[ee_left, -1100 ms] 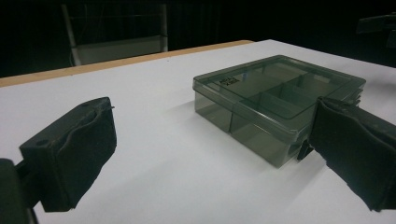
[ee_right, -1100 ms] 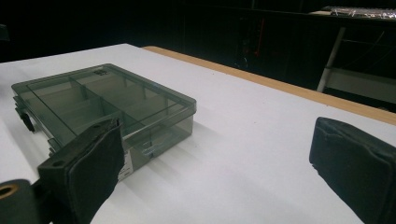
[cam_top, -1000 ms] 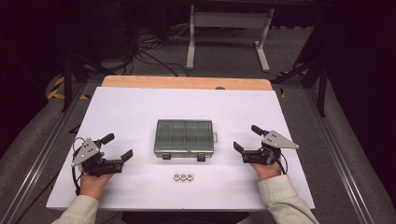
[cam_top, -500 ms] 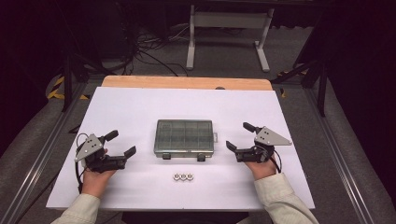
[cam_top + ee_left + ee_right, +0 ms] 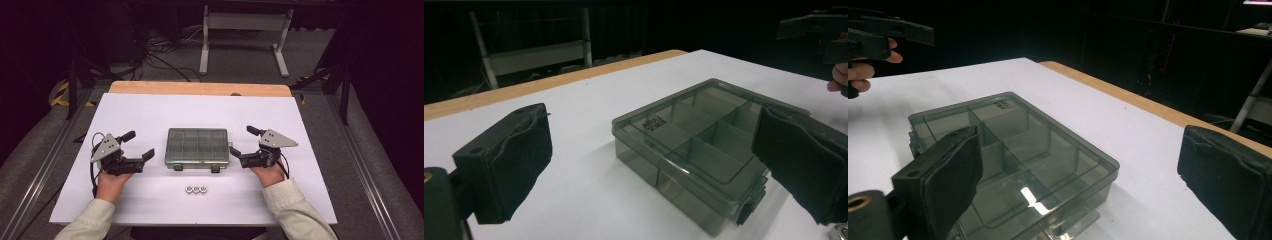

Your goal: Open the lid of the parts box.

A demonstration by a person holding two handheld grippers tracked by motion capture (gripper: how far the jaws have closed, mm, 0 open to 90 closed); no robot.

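Observation:
A smoky clear compartment box (image 5: pixel 197 146) lies lid-shut at the middle of the white table; both latches face the person. My left gripper (image 5: pixel 140 145) is open just left of the box, not touching it. My right gripper (image 5: pixel 242 141) is open close to the box's right side. In the left gripper view the box (image 5: pixel 694 145) sits between and beyond the black pads (image 5: pixel 509 160). In the right gripper view the box (image 5: pixel 1013 155) lies ahead, partly behind the left pad (image 5: pixel 943 175). Both grippers hold nothing.
Three small metal rings (image 5: pixel 196 189) sit in a row in front of the box. The white sheet (image 5: pixel 150 110) covers the table up to a wooden strip (image 5: pixel 200 88) at the far edge. Dark floor, cables and a stand frame lie beyond.
Both hands have moved inward toward the box. The right gripper has shifted left the most and now stands near the box's right edge. Both stay open.

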